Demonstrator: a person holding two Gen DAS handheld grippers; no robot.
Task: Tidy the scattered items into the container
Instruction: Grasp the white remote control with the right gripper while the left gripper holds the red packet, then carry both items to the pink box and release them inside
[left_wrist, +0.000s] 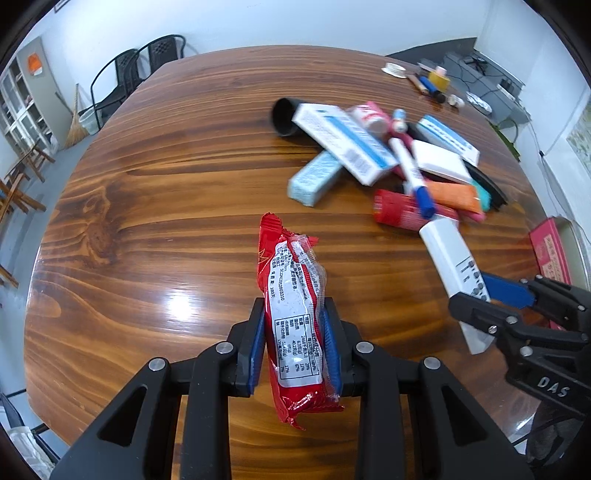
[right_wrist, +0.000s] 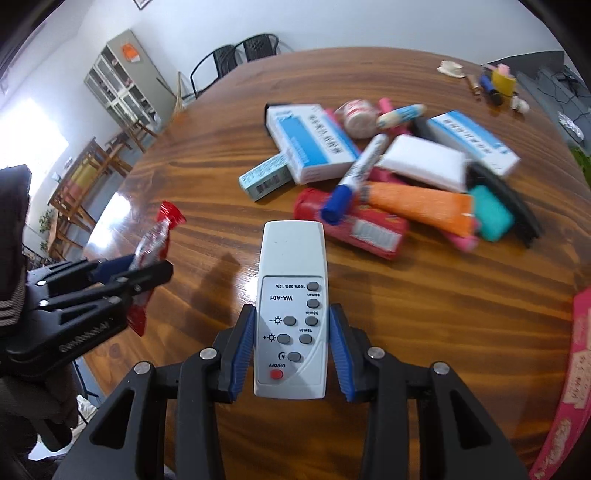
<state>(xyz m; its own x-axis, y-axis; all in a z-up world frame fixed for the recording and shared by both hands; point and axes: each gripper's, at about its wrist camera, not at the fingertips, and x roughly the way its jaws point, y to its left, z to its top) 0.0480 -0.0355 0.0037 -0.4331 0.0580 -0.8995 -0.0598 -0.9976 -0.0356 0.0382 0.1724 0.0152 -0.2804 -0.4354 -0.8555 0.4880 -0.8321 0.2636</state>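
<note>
Wooden table (left_wrist: 147, 229): left gripper (left_wrist: 295, 343) clamps red snack packet (left_wrist: 295, 295), light, crinkly, mid-body. Right gripper (right_wrist: 291, 347) pinches white remote (right_wrist: 291, 295), rigid, slick, sides. Pink container (right_wrist: 569, 387) probably at right edge.

Left gripper (left_wrist: 295, 343): matte black plastic, two angular linkage arms per side with triangular cut-outs, round silver screw heads at the joints. Blue ribbed pads (left_wrist: 257, 354) line the inner faces of the jaws. Right gripper (right_wrist: 291, 350): same build, black arms, silver screws, blue ribbed pads (right_wrist: 242, 354). Seen from the left wrist view, the right gripper's body carries raised white lettering reading "DAS". In the right wrist view the left gripper's side also shows embossed lettering, too blurred to read. Dark sleeve (right_wrist: 13, 236) with a striped cuff at the left edge.
</note>
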